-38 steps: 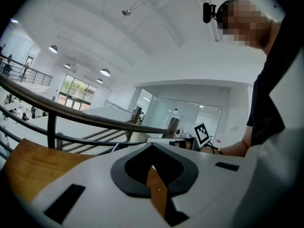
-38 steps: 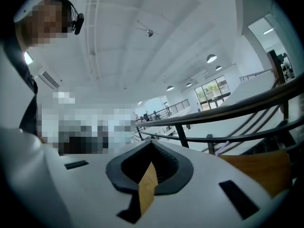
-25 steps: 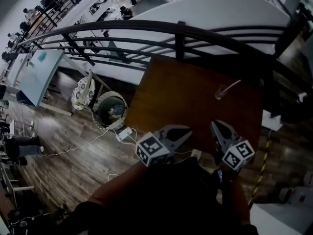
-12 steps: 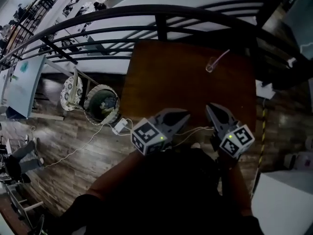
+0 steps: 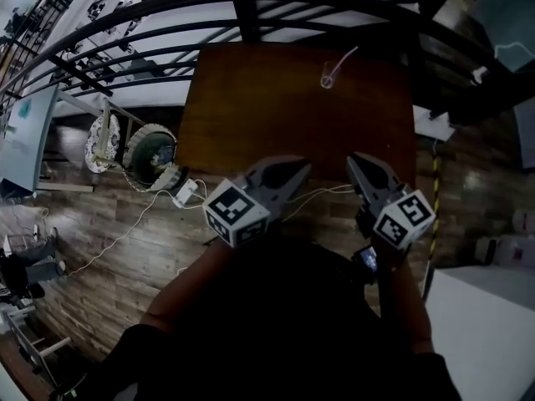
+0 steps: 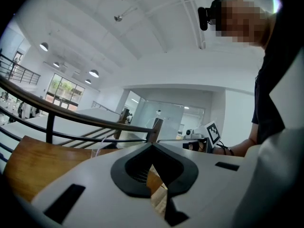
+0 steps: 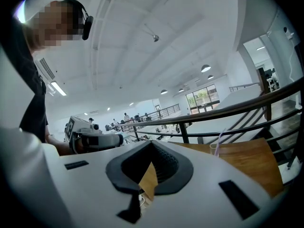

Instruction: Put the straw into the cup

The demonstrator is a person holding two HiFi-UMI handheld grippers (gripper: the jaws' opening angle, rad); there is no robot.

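There, the cup (image 5: 327, 78) stood at the far right of the table (image 5: 251, 98), with the straw (image 5: 344, 57) leaning out of it. The left gripper (image 5: 303, 167) and right gripper (image 5: 352, 160) hung over the near edge, jaws together, empty.

My left gripper (image 6: 153, 145) had its fingers (image 6: 95, 175) closed tip to tip, with nothing between them. Beyond them on the left lay the wooden bench (image 6: 28, 158). Far along it stood a clear cup (image 6: 98, 152) with a thin straw (image 6: 100, 145) leaning out, both faint. A dark railing (image 6: 71, 119) ran behind the bench. To the right was the right gripper (image 6: 171, 140), its marker cube facing me.
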